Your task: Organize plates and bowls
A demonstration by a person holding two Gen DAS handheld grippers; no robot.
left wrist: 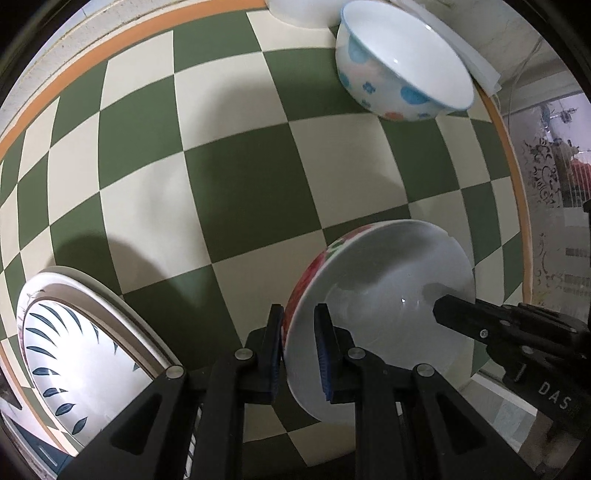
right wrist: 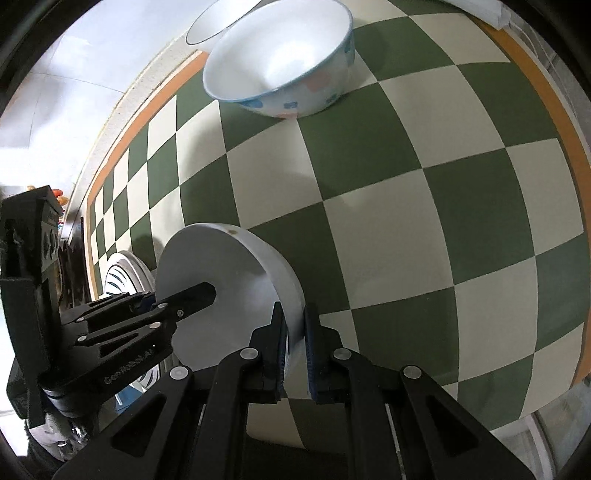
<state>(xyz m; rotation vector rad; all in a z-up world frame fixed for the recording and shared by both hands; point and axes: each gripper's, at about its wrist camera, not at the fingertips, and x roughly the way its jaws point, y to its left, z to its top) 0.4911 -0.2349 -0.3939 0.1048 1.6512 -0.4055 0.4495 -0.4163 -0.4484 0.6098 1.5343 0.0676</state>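
Gripping one white bowl [left wrist: 384, 295] from both sides, you have it tilted above the green-and-cream checkered tablecloth [left wrist: 229, 177], low and right of centre in the left wrist view. Your left gripper [left wrist: 299, 354] is clamped on the near rim — one blue pad against the red-patterned outside, the other inside. Your right gripper [right wrist: 294, 343] pinches the opposite rim the same way, at the bottom centre of the right wrist view, where the bowl [right wrist: 221, 280] looks plain white.

Counted up, three bowls show: the held one, a second bowl with blue and orange blotches [left wrist: 402, 62] standing on the cloth in the upper right of the left view, and part of a third white bowl [right wrist: 214, 22] behind it, at the top edge of the right view.

One plate with dark blue leaf marks [left wrist: 74, 358] fills the lower left corner of the left view, apart from the held bowl — whether anything lies beneath it you cannot tell.
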